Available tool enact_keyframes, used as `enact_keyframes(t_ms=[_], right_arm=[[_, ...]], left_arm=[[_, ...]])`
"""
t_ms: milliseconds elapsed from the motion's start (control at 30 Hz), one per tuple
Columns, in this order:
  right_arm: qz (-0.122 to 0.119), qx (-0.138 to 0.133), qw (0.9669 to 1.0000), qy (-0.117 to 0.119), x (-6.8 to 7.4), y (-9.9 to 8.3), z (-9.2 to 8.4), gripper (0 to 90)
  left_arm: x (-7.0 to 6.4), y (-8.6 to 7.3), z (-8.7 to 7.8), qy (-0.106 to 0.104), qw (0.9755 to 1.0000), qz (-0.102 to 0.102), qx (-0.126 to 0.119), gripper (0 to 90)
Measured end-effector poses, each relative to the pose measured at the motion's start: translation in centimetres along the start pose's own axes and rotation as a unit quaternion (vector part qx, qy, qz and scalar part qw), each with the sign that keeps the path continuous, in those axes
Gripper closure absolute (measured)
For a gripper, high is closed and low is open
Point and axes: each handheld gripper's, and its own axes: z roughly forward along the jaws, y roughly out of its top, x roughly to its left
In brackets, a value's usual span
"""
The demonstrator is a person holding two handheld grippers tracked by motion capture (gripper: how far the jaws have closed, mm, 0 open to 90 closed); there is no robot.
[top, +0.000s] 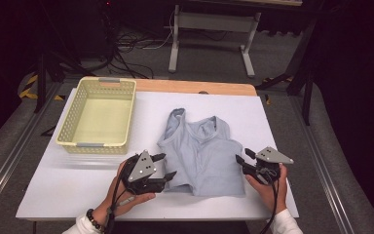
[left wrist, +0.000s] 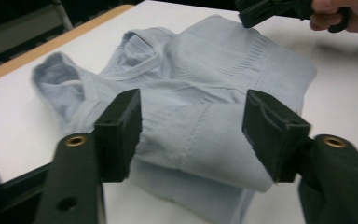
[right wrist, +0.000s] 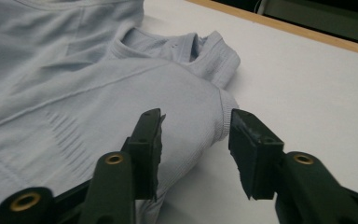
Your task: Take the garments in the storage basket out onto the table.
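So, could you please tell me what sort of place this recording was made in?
Probably a lab or workshop set up for recording, not a home: a white-topped table on bare grey floor, loose cables behind it, and a metal desk frame against dark surroundings.

Light-blue ribbed tank top [top: 202, 156], folded, flat on the white table, centre-near; straps point far, hem at the near edge.

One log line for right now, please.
top: folded, on table | left claw: open, at its edge | right claw: open | basket: empty
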Motion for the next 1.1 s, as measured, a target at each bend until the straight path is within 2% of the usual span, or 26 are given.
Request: enact_keyframes(t_ms=[100,200,267,300,367,433,500,567,633,733,767,933,1100], right_arm=[[0.003,0.005,1.0,0.001,-0.1,-0.1,0.4,49.9],[0.005,0.015,0.9999,0.006,-0.2,-0.3,1.1,47.5],[0.003,0.021,0.9997,0.009,-0.1,-0.4,1.5,47.4],[0.003,0.024,0.9996,0.012,-0.1,-0.4,1.6,48.1],[0.005,0.026,0.9995,0.019,0.0,-0.5,1.8,53.7],[0.0,0.026,0.9994,0.024,0.1,-0.6,1.9,56.3],[-0.003,0.025,0.9992,0.03,0.1,-0.6,2.0,61.0],[-0.002,0.025,0.9991,0.035,0.1,-0.7,1.9,65.2],[-0.002,0.024,0.9989,0.04,0.1,-0.8,1.9,68.3],[-0.007,0.021,0.9988,0.045,0.2,-0.7,1.7,72.5],[-0.007,0.021,0.9988,0.045,0.2,-0.7,1.7,72.5],[-0.011,0.014,0.9988,0.045,0.2,-0.7,1.5,79.5],[-0.012,0.006,0.9989,0.045,0.3,-0.5,1.2,80.5]], left_arm=[[-0.5,0.4,1.2,-0.005,0.9999,0.009,0.013,32.7],[-0.8,0.3,2.3,0.013,0.9988,0.025,0.039,31.6],[-0.6,0.1,3.1,0.0,0.9982,0.027,0.053,33.3],[-0.6,-0.1,3.4,0.003,0.9977,0.024,0.063,34.0],[-0.3,-0.5,4.0,-0.001,0.9963,0.022,0.083,35.2],[-0.1,-1.0,4.3,0.001,0.9951,0.02,0.097,40.3],[0.2,-1.4,4.6,-0.004,0.9934,0.021,0.112,45.7],[0.6,-1.8,4.9,-0.013,0.9924,0.012,0.122,48.4],[0.8,-2.1,5.0,-0.025,0.9908,0.007,0.132,53.5],[1.0,-2.3,5.0,-0.036,0.9887,0.015,0.145,65.2],[1.1,-2.3,5.0,-0.042,0.9877,0.02,0.149,65.2],[1.4,-2.3,4.4,-0.053,0.9866,0.031,0.151,78.7],[1.6,-2.4,3.7,-0.052,0.9854,0.043,0.156,82.4]])
